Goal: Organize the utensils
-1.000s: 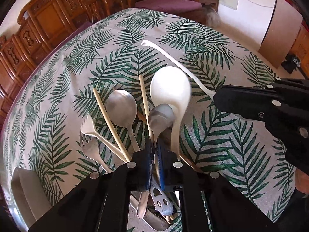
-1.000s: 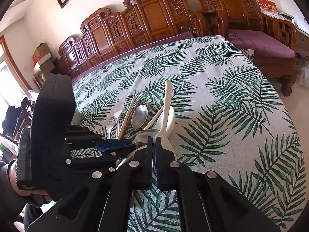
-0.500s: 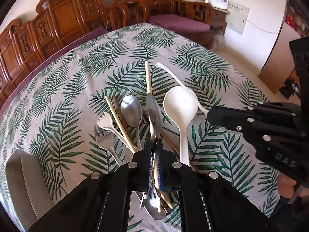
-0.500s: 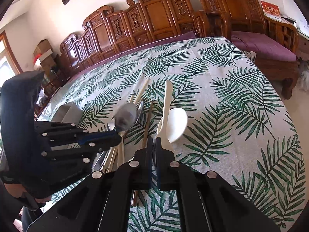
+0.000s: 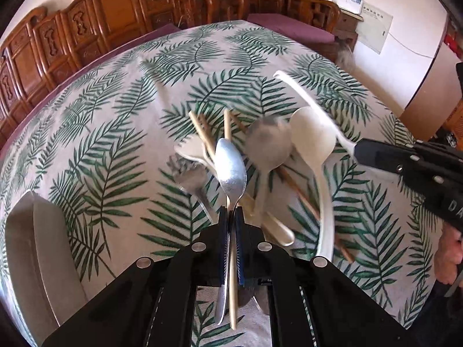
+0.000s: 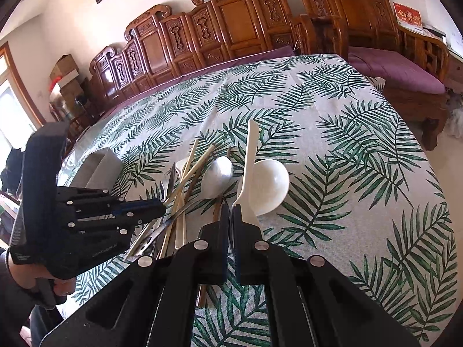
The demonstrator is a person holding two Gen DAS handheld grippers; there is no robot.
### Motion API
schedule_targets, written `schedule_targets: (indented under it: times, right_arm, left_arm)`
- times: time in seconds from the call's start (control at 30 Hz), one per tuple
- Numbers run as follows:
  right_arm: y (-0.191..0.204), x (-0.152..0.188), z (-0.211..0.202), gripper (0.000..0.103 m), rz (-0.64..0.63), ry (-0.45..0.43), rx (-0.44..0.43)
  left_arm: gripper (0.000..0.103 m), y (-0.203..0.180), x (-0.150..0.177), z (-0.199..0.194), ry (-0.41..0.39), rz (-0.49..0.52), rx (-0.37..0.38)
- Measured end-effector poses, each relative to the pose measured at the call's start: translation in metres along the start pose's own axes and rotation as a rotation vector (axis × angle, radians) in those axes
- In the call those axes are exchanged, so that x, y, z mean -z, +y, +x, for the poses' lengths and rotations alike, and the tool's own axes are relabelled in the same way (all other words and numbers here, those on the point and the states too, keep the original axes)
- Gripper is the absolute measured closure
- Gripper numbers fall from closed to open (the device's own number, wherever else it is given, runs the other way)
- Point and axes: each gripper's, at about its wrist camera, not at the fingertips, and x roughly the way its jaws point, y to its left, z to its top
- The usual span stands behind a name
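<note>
Left gripper point(image 5: 231, 212) clamps a metal spoon point(image 5: 230, 167) plus chopstick above the pile mid-table; right gripper point(image 6: 230, 211) pinches the white spoon point(image 6: 249, 173). Risk: chopstick slips from the shared grip.

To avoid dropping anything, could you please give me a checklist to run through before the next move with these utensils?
1. Left hand-held gripper shut on the metal spoon: ok.
2. Only one utensil in that grip: not ok, a chopstick is pinched alongside the spoon.
3. Right hand-held gripper shut on the white utensil: ok, as far as visible.
4. Grey container in view, left of the pile: ok.
5. Room inside the container: cannot tell.
</note>
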Motion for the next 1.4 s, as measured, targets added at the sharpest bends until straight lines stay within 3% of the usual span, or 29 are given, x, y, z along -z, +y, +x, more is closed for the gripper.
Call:
schedule_targets:
  times: [0.63,0.83,1.03,1.23,1.4]
  right_arm:
    - [0.004,0.001,0.002,0.099,-0.008,0.009,0.003]
    - [0.005,0.001,0.003,0.099,-0.011,0.014,0.003]
    - [0.003,0.001,0.004,0.099,-0.008,0.015,0.002]
    - [0.004,0.001,0.006,0.099,-0.009,0.019,0.002]
    - [0.005,0.001,0.007,0.099,-0.016,0.022,0.000]
  left_arm:
    - [0.098,0.020,0.002,0.002,-0.015,-0.039,-0.018]
    - [0.078,0.020,-0.004,0.007,-0.007,-0.031,-0.038]
    - [0.071,0.026,-0.012,0.008,-0.009,-0.044,-0.050]
    - [0.065,0.048,-0.013,-0.007,-0.052,-0.123,-0.025]
    - [0.063,0.058,-0.008,0.006,-0.003,-0.151,-0.003]
